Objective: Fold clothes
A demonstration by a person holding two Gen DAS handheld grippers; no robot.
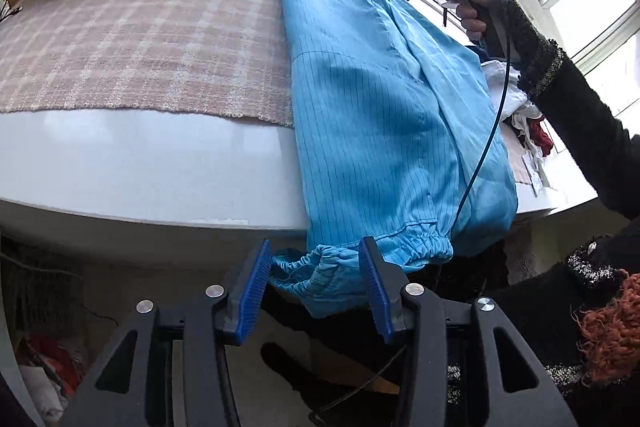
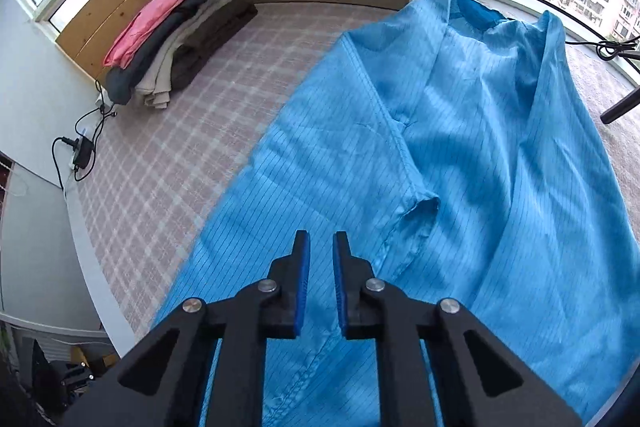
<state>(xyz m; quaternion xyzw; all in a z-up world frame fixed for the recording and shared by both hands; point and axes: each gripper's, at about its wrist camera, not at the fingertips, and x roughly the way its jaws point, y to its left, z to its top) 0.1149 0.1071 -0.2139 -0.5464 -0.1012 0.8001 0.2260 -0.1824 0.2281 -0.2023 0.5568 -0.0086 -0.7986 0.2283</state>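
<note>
**Blue striped garment spread over the table edge, both grippers near it**

Plaid cloth covers the table (image 1: 120, 163), and across it we find a light-blue pinstriped work garment (image 2: 460, 155) laid lengthwise, collar end towards the window, its elastic-gathered cuff (image 1: 404, 247) hanging over the near edge. A flap runs folded along the length of it; whether this lengthwise fold is newly made or about to be undone, we cannot settle. A stack of folded clothes (image 2: 176, 39) sits at the far corner, well apart, and a loose heap of garments (image 1: 520, 115) lies beyond the blue one.

The left gripper (image 1: 316, 291) stands wide open, a second gathered cuff lying between its fingers without being clamped. The right gripper (image 2: 321, 283) hovers above the cloth, its fingers narrowly parted and holding nothing.

In our judgement, any grip at the cuff should take the elastic band itself, not the slippery body cloth, and both ends should be drawn level so the seam (image 2: 404, 163) stays straight.

Legible writing: "DAS" on the right gripper's body, seen from the left wrist view. No label on the garment can be read.
</note>
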